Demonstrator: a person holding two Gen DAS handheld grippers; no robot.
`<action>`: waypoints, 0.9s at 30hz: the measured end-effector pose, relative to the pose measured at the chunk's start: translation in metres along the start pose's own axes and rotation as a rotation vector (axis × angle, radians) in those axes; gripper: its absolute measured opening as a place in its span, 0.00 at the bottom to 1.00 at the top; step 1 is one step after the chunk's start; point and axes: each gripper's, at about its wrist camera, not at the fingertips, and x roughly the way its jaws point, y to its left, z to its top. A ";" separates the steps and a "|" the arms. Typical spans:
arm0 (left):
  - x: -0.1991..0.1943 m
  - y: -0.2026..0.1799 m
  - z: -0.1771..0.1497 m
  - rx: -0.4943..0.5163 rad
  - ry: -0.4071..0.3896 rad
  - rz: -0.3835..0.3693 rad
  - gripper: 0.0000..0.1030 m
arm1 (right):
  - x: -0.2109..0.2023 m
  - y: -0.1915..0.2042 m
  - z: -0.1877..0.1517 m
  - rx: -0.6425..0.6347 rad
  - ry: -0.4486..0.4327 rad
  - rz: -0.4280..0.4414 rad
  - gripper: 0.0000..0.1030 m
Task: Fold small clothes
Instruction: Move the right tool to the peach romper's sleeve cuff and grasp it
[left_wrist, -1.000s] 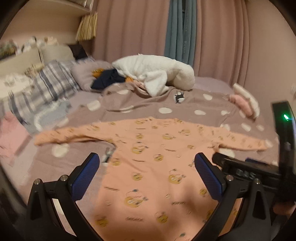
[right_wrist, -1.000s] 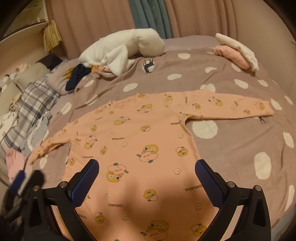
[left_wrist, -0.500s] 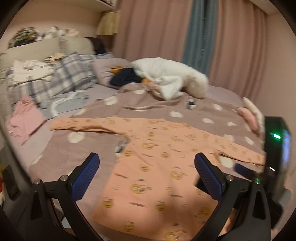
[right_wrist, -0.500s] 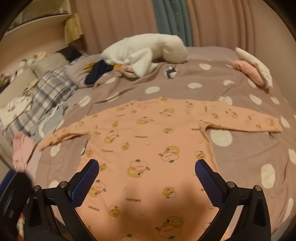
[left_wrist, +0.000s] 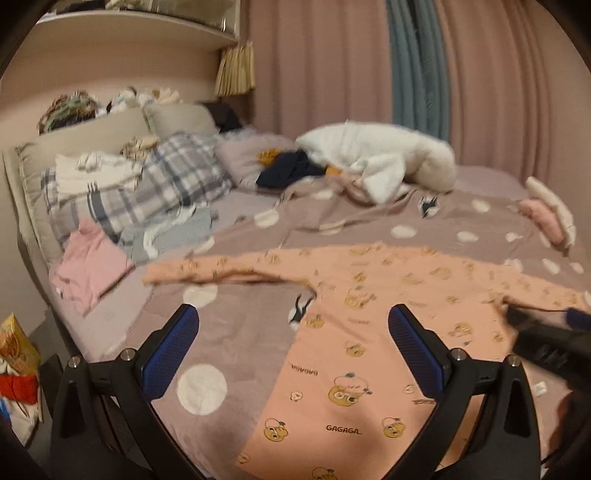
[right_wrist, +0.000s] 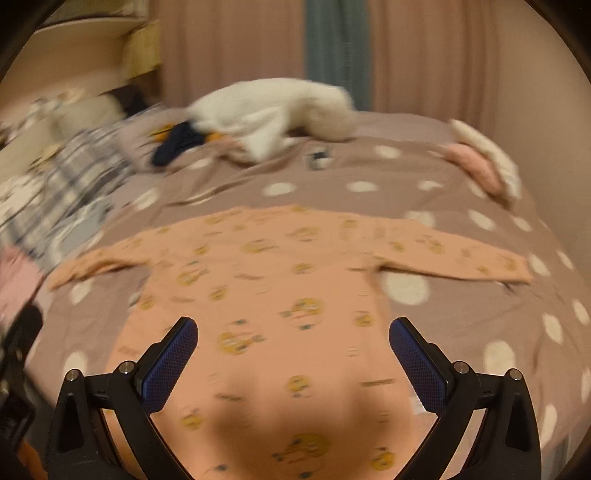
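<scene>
A peach baby romper (left_wrist: 354, 332) with yellow duck prints lies flat on the dotted mauve bedspread (left_wrist: 236, 332), both sleeves spread out sideways. It also shows in the right wrist view (right_wrist: 280, 295). My left gripper (left_wrist: 293, 347) is open and empty, held above the romper's left edge below its left sleeve (left_wrist: 207, 271). My right gripper (right_wrist: 293, 354) is open and empty, held above the romper's middle. The right gripper's dark body shows at the right edge of the left wrist view (left_wrist: 546, 343).
A white fluffy garment (left_wrist: 380, 162) and a dark cloth (left_wrist: 288, 171) lie at the far side of the bed. Plaid bedding (left_wrist: 159, 188) and a pink folded cloth (left_wrist: 88, 266) lie at the left. Pink and white folded clothes (left_wrist: 550, 216) sit at the far right.
Both grippers have drawn back and swung left, so the romper looks farther away. The left wrist view now shows more of the bed's left side. Both jaws stay open.
</scene>
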 end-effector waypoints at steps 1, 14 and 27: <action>0.009 -0.002 -0.002 -0.004 0.023 -0.019 1.00 | 0.003 -0.005 0.000 0.029 -0.006 -0.036 1.00; 0.059 -0.042 -0.018 0.096 0.065 -0.221 1.00 | 0.028 -0.018 -0.012 -0.024 -0.060 -0.199 1.00; 0.066 -0.062 -0.019 0.068 0.023 -0.098 1.00 | 0.042 -0.053 -0.029 -0.170 -0.123 -0.238 1.00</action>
